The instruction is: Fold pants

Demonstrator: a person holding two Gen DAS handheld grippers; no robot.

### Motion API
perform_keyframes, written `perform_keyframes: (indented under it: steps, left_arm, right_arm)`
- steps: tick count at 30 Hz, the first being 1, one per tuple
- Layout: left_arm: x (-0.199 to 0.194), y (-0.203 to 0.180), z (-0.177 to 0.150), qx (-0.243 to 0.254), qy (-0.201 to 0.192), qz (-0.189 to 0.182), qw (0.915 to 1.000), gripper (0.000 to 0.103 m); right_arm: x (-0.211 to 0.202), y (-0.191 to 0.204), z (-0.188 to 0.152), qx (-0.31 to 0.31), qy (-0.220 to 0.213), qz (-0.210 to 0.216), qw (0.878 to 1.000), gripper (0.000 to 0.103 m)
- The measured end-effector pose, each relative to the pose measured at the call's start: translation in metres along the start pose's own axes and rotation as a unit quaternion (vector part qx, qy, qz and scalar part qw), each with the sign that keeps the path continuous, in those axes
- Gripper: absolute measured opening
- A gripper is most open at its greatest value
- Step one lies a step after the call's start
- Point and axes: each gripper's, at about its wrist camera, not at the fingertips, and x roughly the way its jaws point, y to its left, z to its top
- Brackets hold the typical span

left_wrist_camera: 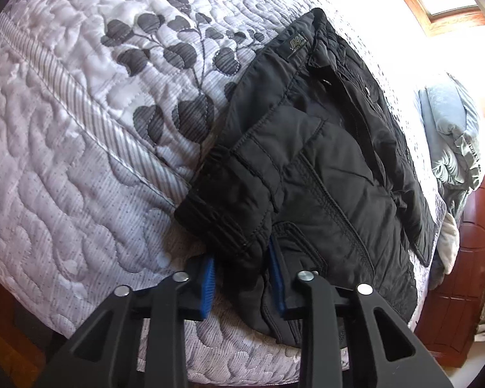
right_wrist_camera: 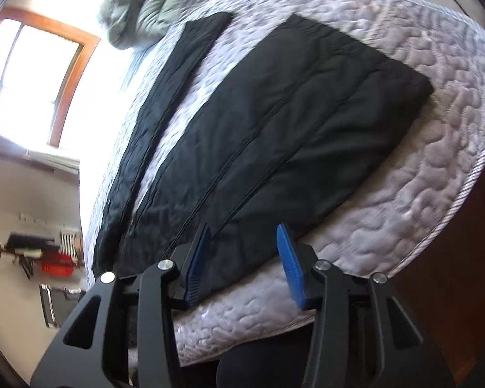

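Black pants (left_wrist_camera: 323,161) lie spread on a bed covered by a pale grey quilt (left_wrist_camera: 64,161) stitched in wavy lines and printed with dark leaves (left_wrist_camera: 177,64). In the left wrist view the waistband end sits near the bed's edge, its label patch (left_wrist_camera: 296,45) and snaps facing up, with the fabric rumpled around the fly. The left claw (left_wrist_camera: 244,278) is at that near edge, its blue pads (left_wrist_camera: 276,278) closed in on a bunched fold of the waist cloth, which fills the gap between them. Beyond the pants a grey-blue bundle of bedding (left_wrist_camera: 449,135) lies by a wooden window frame (left_wrist_camera: 436,16). In the right wrist view the two legs run away across the quilt, one narrow strip and one broad panel. The right claw (right_wrist_camera: 242,242) hangs over the broad leg's near edge, jaws apart, pads (right_wrist_camera: 289,265) clear of the cloth.
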Motion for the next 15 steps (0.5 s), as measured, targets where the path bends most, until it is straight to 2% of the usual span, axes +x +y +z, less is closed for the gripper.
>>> perform_keyframes:
  steps: [1, 3, 5, 8, 10, 11, 13, 15]
  left_arm:
    - [0.002, -0.001, -0.002, 0.0, -0.002, 0.003, 1.0, 0.027]
    - [0.004, -0.001, -0.002, -0.011, -0.008, 0.001, 0.9999, 0.028]
    - [0.008, -0.002, -0.005, -0.023, -0.013, 0.0, 0.9996, 0.028]
    - [0.009, -0.012, -0.006, -0.005, -0.026, 0.027, 0.9993, 0.027]
    - [0.007, -0.017, -0.007, -0.002, -0.037, 0.04, 0.9985, 0.024]
    - [0.006, -0.018, -0.007, -0.005, -0.041, 0.044, 0.9982, 0.022]
    - [0.004, -0.022, -0.006, -0.015, -0.052, 0.047, 0.9974, 0.02]
    - [-0.003, -0.024, -0.002, -0.022, -0.074, 0.055, 0.9955, 0.019]
  right_arm:
    - [-0.003, -0.018, 0.012, 0.03, -0.011, 0.004, 0.999, 0.072]
    - [-0.014, -0.049, 0.03, 0.075, -0.051, -0.009, 0.996, 0.082]
    - [-0.018, -0.072, 0.044, 0.103, -0.064, -0.022, 0.992, 0.082]
    - [-0.015, -0.094, 0.058, 0.128, -0.065, -0.04, 0.989, 0.085]
    - [-0.008, -0.1, 0.063, 0.131, -0.063, -0.02, 0.989, 0.084]
    - [-0.005, -0.102, 0.065, 0.125, -0.066, -0.009, 0.99, 0.08]
    - [0.005, -0.1, 0.064, 0.114, -0.061, 0.015, 0.992, 0.041]
    - [0.012, -0.094, 0.063, 0.108, -0.049, 0.029, 0.992, 0.018]
